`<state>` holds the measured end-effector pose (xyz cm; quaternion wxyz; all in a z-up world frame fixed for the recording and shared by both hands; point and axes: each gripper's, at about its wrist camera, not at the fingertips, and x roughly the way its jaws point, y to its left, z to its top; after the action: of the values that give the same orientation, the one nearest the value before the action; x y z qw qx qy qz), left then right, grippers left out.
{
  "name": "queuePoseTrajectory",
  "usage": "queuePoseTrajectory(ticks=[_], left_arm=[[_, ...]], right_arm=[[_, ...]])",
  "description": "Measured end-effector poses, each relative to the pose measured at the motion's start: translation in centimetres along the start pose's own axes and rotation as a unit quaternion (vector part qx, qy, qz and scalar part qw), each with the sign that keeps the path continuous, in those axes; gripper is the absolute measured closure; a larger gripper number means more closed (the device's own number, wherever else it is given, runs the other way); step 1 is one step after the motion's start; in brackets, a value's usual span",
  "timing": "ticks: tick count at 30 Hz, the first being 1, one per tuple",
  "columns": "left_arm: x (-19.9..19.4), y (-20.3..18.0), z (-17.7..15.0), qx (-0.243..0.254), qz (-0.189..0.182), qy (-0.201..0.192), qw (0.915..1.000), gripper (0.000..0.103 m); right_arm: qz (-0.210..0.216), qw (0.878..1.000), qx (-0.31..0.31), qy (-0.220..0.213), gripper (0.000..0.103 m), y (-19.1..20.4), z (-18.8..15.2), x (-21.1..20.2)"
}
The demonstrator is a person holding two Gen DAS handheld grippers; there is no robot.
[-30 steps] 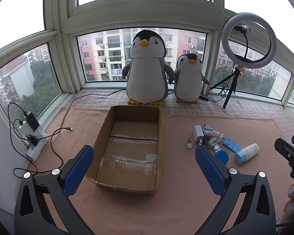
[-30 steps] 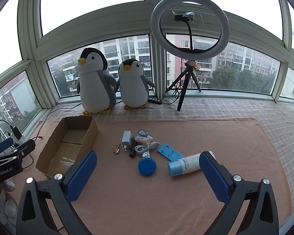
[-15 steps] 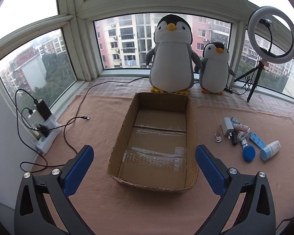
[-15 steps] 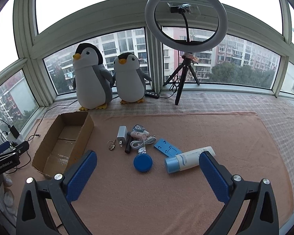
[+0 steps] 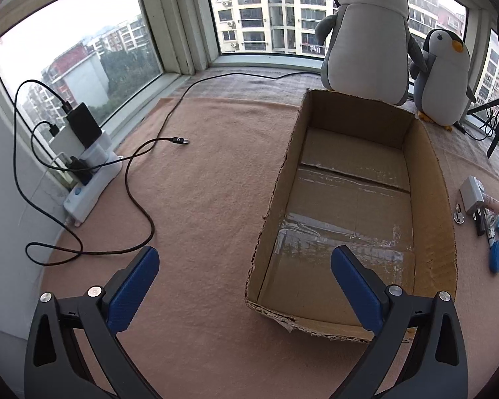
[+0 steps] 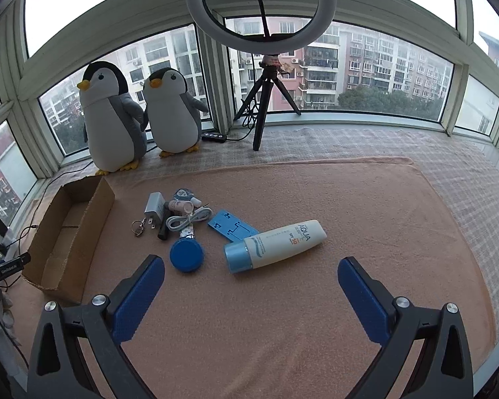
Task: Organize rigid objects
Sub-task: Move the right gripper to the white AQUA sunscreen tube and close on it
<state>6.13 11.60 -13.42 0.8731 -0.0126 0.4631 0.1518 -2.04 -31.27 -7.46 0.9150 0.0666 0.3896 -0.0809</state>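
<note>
Left gripper (image 5: 244, 271) has swung left, cardboard box (image 5: 352, 212) now at 1 o'clock; both grippers' fingers apart, nothing packed yet

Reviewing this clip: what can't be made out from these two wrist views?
- Small print on the sunscreen tube: too small, right wrist view.
- Items under the white cable: overlapped, right wrist view.
- Item pile beside the cardboard box: cut by the right edge, left wrist view.
- Ring light top: cropped by the upper edge, right wrist view.
</note>
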Motion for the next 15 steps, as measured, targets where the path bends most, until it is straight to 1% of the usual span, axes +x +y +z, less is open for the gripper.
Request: queuePoseTrajectory(ticks=[6, 10, 15], left_arm=[[1.5, -0.2, 0.0, 0.001, 0.0, 0.011, 0.9999, 0.002], [2.4, -0.1, 0.2, -0.004, -0.004, 0.022, 0.9997, 0.004], [3.1, -0.1, 0.1, -0.006, -0.009, 0.03, 0.9995, 0.008]], right_arm=[[-0.008, 0.998, 0.047, 0.028, 0.0, -3.1, -0.2, 2.0], [-0.002, 0.996, 0.07, 0.048, 0.0, -3.8, -0.4, 3.4], [0.001, 0.994, 0.084, 0.068, 0.001, -3.8, -0.4, 5.0]])
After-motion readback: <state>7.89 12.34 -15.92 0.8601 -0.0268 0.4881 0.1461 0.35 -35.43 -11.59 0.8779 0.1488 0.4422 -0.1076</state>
